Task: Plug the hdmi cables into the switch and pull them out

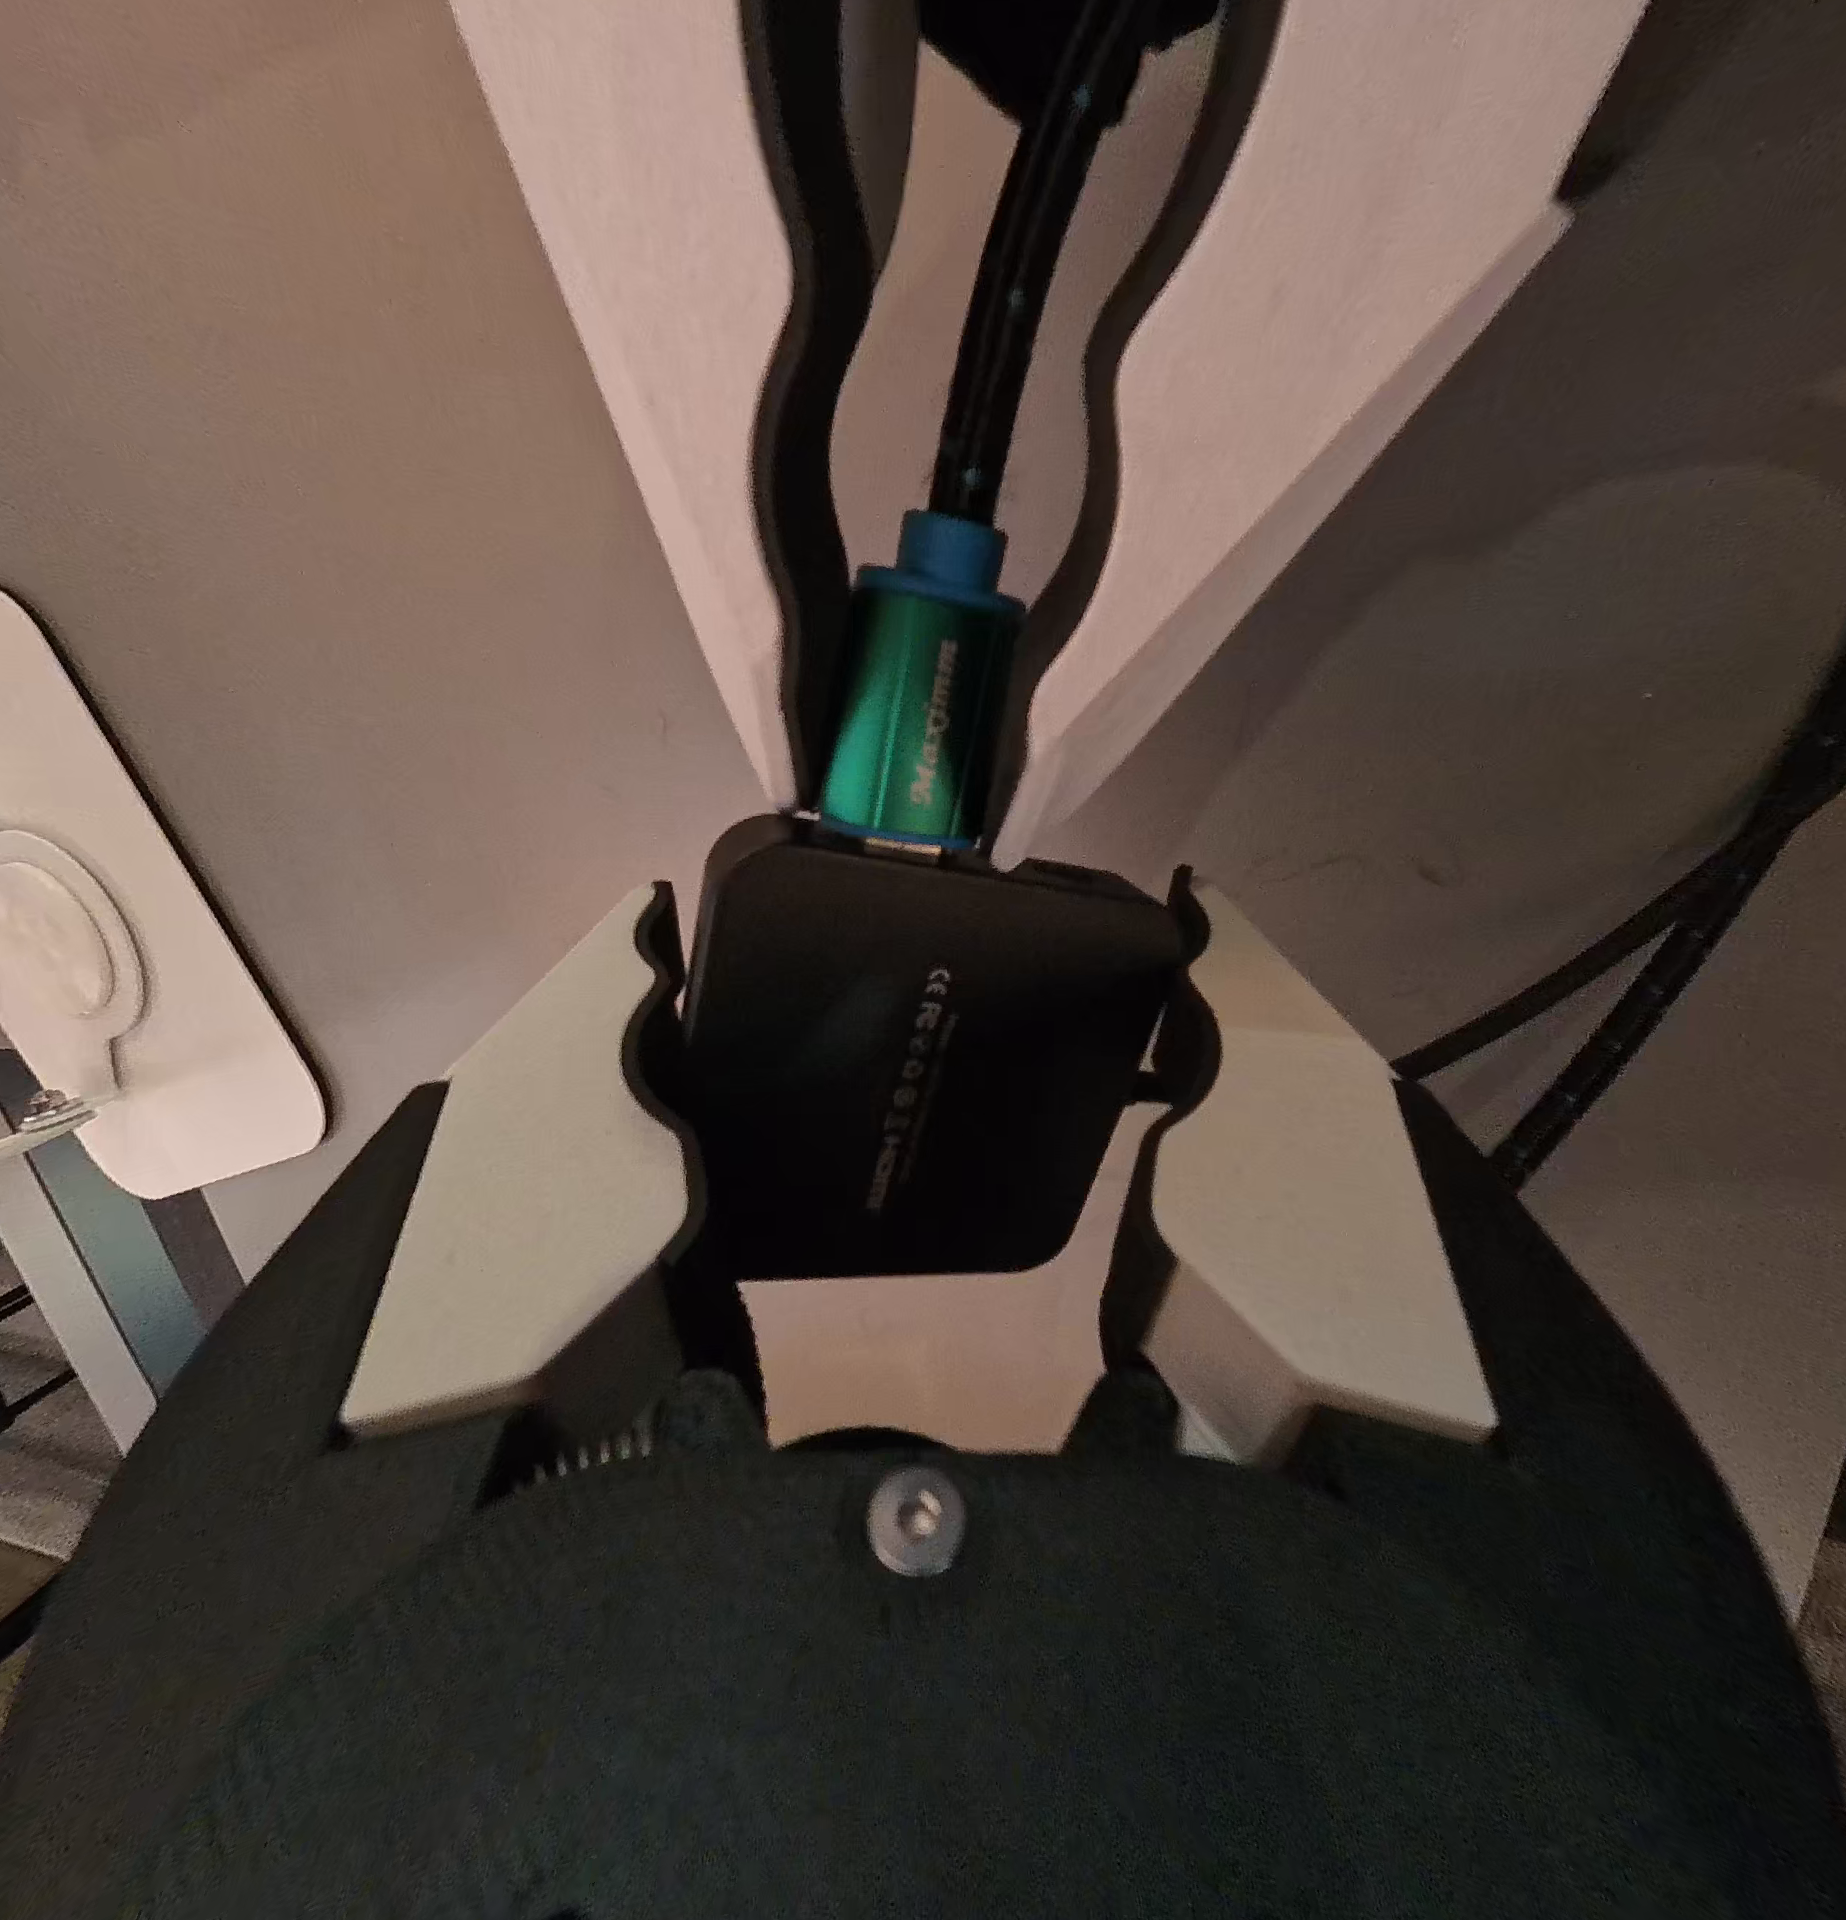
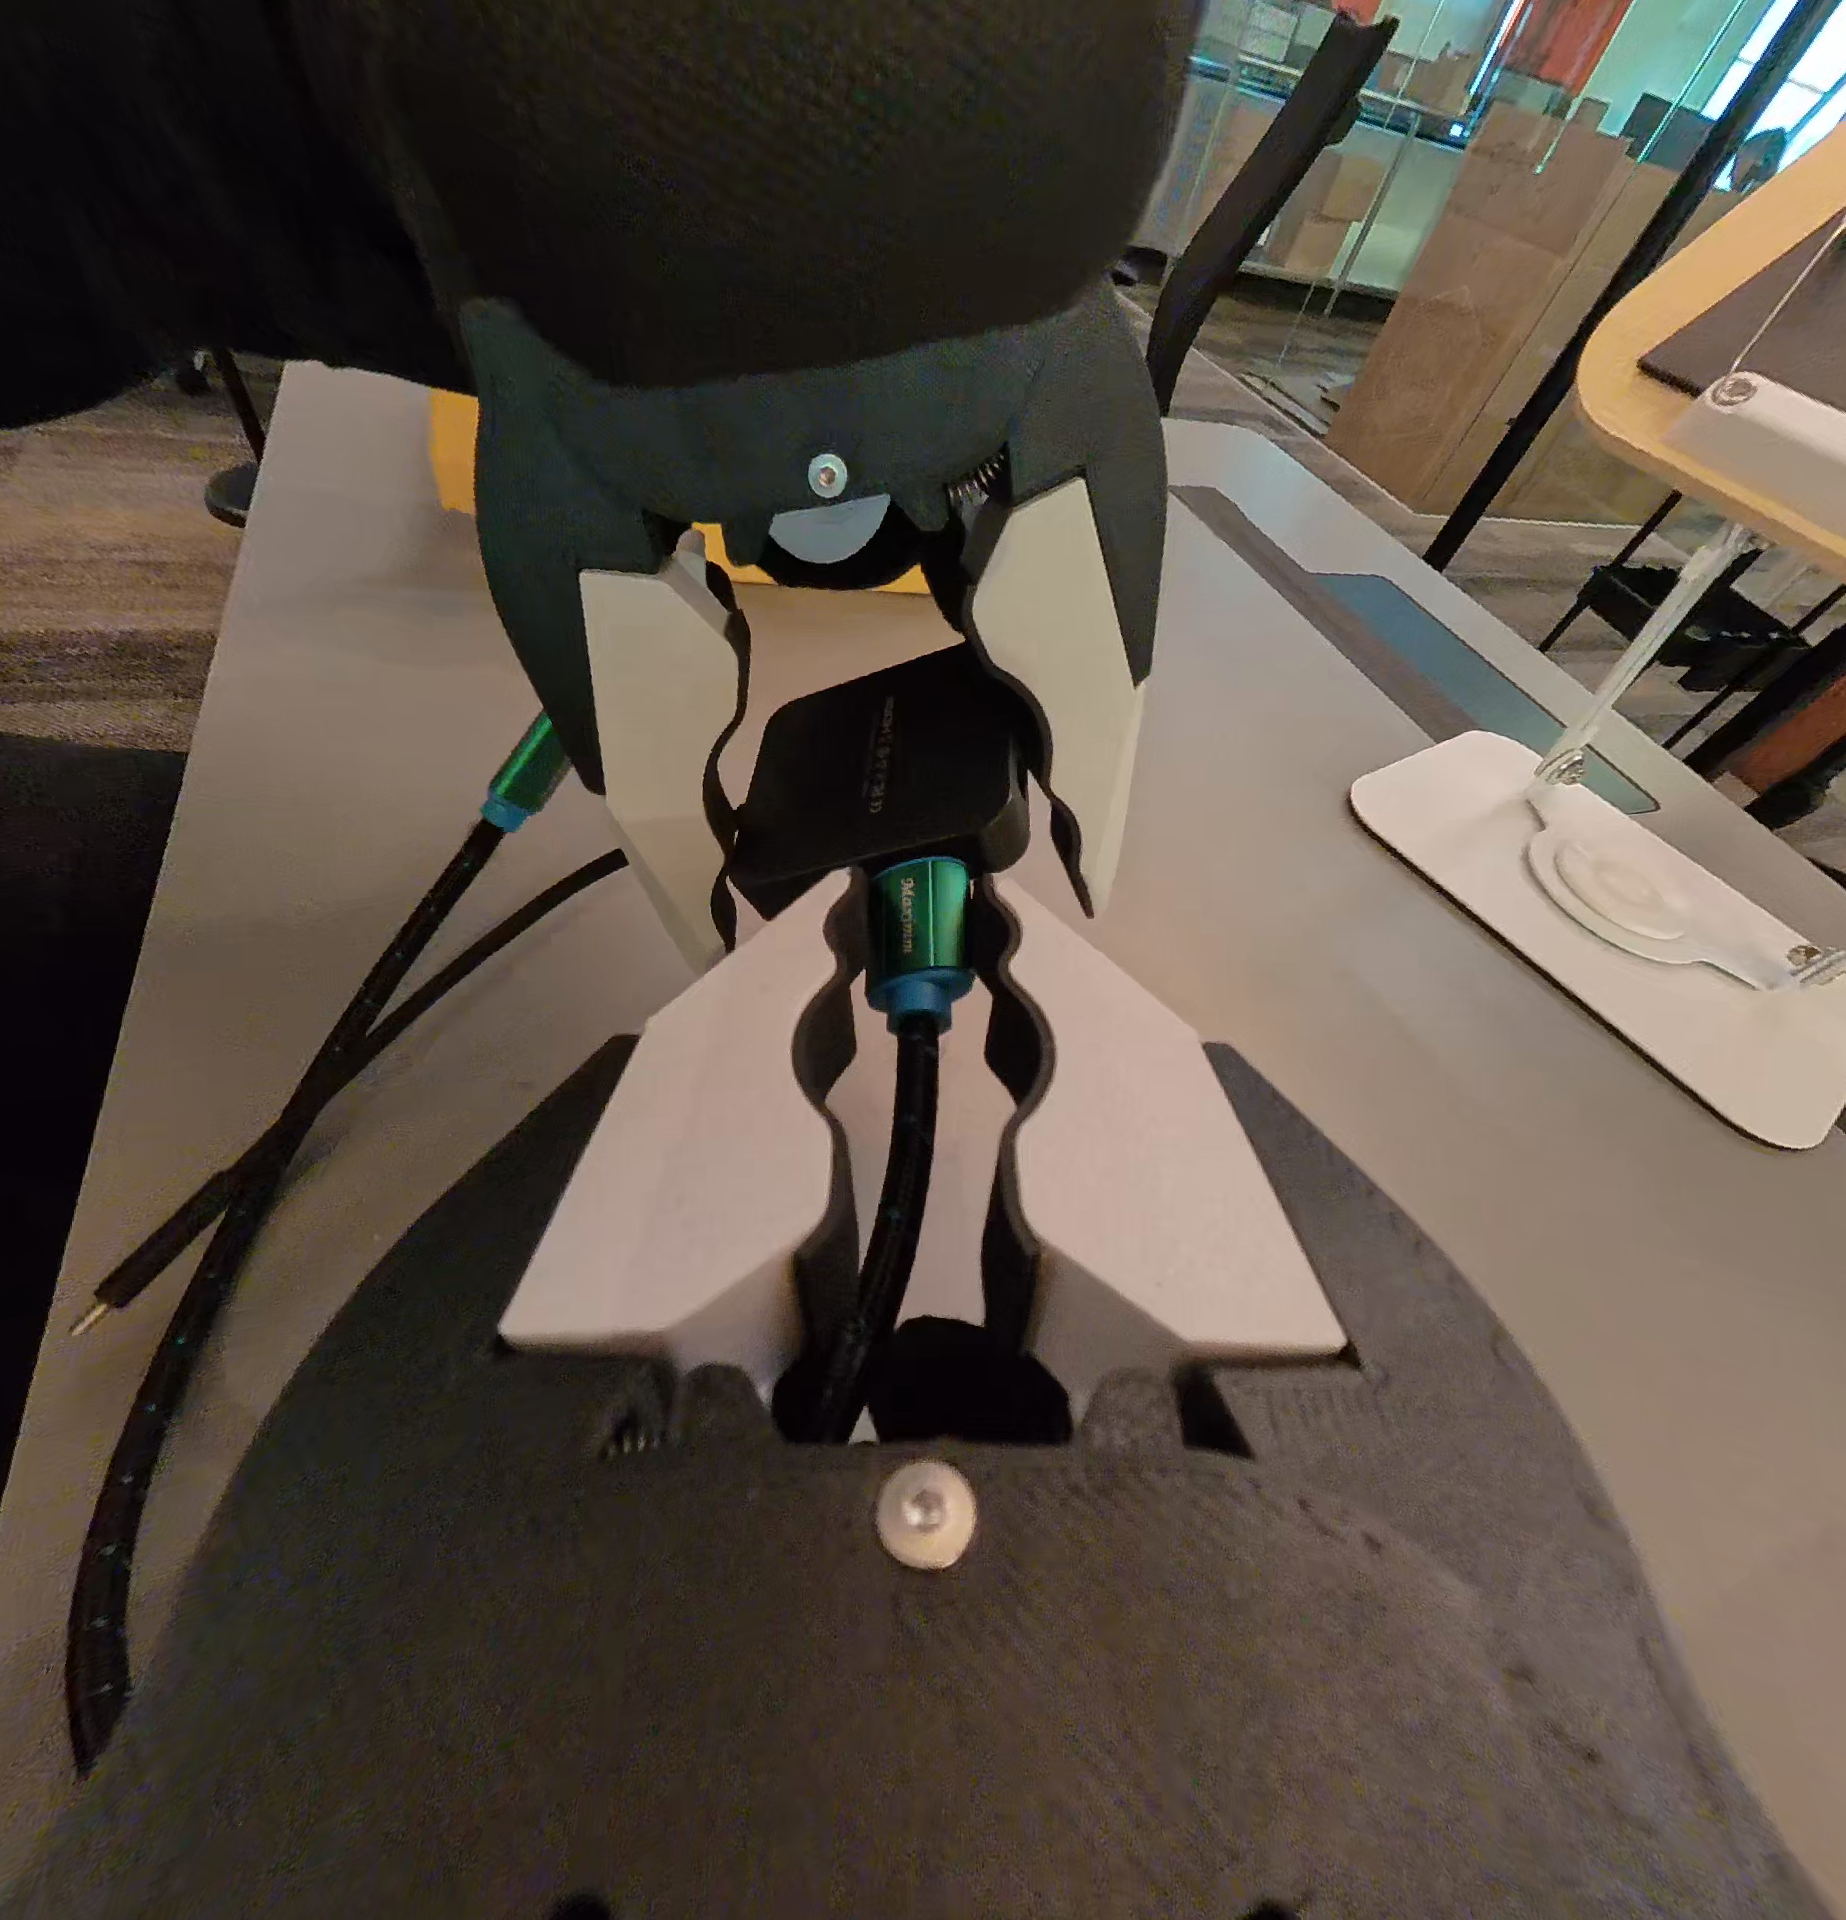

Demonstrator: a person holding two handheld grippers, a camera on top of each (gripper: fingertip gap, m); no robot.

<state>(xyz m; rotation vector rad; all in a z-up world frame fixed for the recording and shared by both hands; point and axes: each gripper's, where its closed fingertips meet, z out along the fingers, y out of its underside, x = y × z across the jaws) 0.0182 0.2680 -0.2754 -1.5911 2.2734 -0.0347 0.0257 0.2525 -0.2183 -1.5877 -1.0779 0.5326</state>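
A black HDMI switch [image 1: 898, 1060] is held by its two sides in my left gripper [image 1: 921, 904], just above the grey table [image 2: 1314, 1039]. My right gripper [image 2: 914, 920] faces it and is shut on the green metal plug [image 2: 914, 935] of a black braided HDMI cable [image 2: 888, 1195]. The plug's [image 1: 924, 717] tip sits in a port on the switch's edge, with a sliver of metal showing. In the right wrist view the switch [image 2: 888, 779] sits between the left gripper's fingers [image 2: 649, 727].
A second HDMI cable with a green plug [image 2: 519, 774] lies on the table at the left, beside a thin black cable with a small plug [image 2: 103, 1314]. A white stand base [image 2: 1625, 935] sits to the right. The table's left edge is close.
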